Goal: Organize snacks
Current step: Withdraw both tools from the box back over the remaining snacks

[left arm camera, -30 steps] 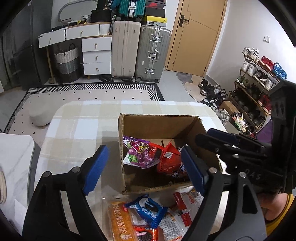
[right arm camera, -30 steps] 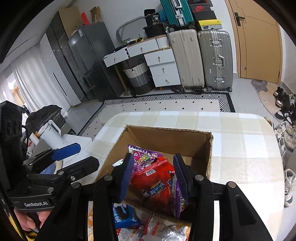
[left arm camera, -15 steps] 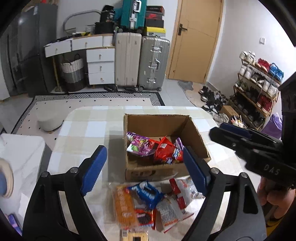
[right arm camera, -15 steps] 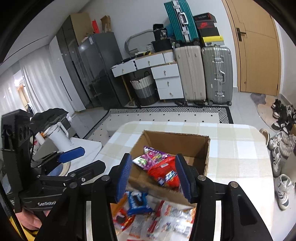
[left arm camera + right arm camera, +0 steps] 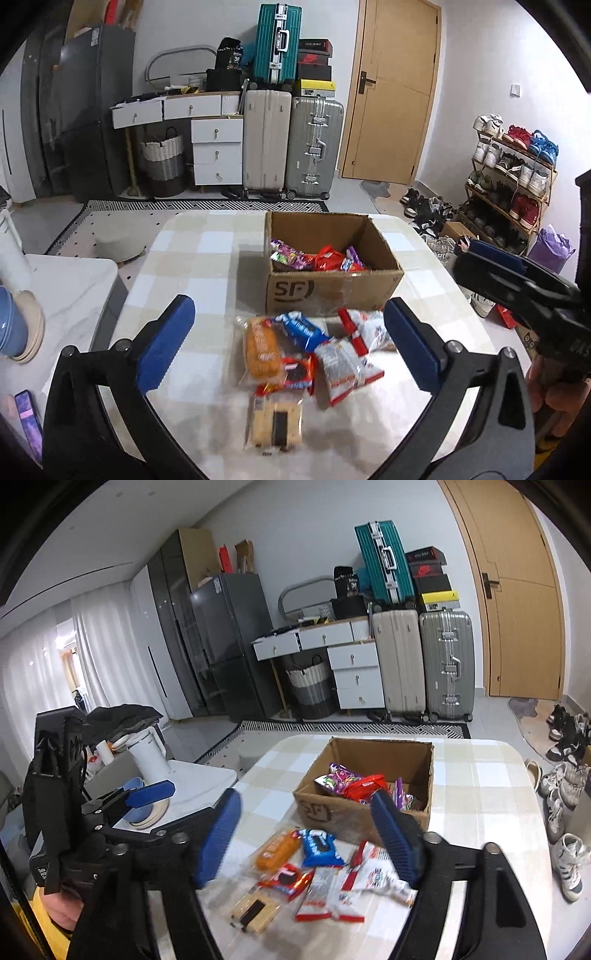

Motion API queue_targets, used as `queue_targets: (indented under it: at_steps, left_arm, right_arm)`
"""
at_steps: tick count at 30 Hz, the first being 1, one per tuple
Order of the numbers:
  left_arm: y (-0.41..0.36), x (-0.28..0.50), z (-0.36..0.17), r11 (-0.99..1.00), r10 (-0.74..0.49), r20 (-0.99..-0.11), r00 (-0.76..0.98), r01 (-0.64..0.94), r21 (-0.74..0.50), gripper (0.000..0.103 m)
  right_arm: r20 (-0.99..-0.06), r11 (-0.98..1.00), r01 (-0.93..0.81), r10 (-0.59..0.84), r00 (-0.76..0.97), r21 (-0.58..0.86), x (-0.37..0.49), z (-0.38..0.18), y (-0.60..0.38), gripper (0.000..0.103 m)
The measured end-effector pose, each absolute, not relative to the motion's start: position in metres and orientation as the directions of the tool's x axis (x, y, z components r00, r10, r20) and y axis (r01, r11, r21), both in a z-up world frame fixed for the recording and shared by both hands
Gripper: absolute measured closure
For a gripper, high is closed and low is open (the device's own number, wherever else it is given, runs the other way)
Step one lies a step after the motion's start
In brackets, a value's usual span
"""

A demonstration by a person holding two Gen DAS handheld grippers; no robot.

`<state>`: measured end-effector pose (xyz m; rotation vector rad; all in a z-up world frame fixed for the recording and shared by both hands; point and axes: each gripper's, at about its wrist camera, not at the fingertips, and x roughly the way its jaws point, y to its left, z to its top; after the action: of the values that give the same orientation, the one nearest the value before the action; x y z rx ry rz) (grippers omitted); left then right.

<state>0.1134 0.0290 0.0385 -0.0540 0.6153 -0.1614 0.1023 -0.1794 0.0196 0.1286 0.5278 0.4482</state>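
- Checkered table (image 5: 192, 258) filling the middle of both views, with a cardboard box (image 5: 332, 291) sitting mid-frame, open top, purple and red snack packs (image 5: 317, 258) inside.
- Loose pile of snacks (image 5: 310, 350) on the table just in front of the box, lower centre: orange pack (image 5: 260, 350), blue cookie pack (image 5: 304, 330), red-and-white packs (image 5: 343, 365), pale cracker pack (image 5: 275, 421) nearest the lens.
- Left gripper (image 5: 288, 347) at the bottom of its view, jaws opening, spread wide, gripping nothing.
- Right gripper (image 5: 306, 838) low in its view, jaws opening too, nothing pinched between the blue pads (image 5: 393, 838), pile just visible in the gap.
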Motion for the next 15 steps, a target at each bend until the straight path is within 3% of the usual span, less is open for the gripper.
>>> queue_targets:
  at_steps: [5, 9, 15]
  left_arm:
    - [0.050, 0.079, 0.033, 0.989, -0.141, -0.559, 0.817, 0.094, -0.113, 0.001]
    - [0.066, 0.062, 0.019, 0.989, -0.134, -0.580, 0.804, 0.071, -0.131, 0.001]
    - [0.071, 0.043, -0.020, 0.992, -0.122, -0.625, 0.771, 0.068, -0.110, 0.001]
  right_arm:
    - [-0.420, 0.895, -0.399, 0.447, 0.790, 0.201, 0.060, 0.014, -0.173, 0.017]
    - [-0.395, 0.897, -0.395, 0.443, 0.805, 0.201, 0.043, 0.006, -0.173, 0.007]
    - [-0.395, 0.885, -0.393, 0.464, 0.793, 0.250, 0.031, -0.018, -0.173, 0.005]
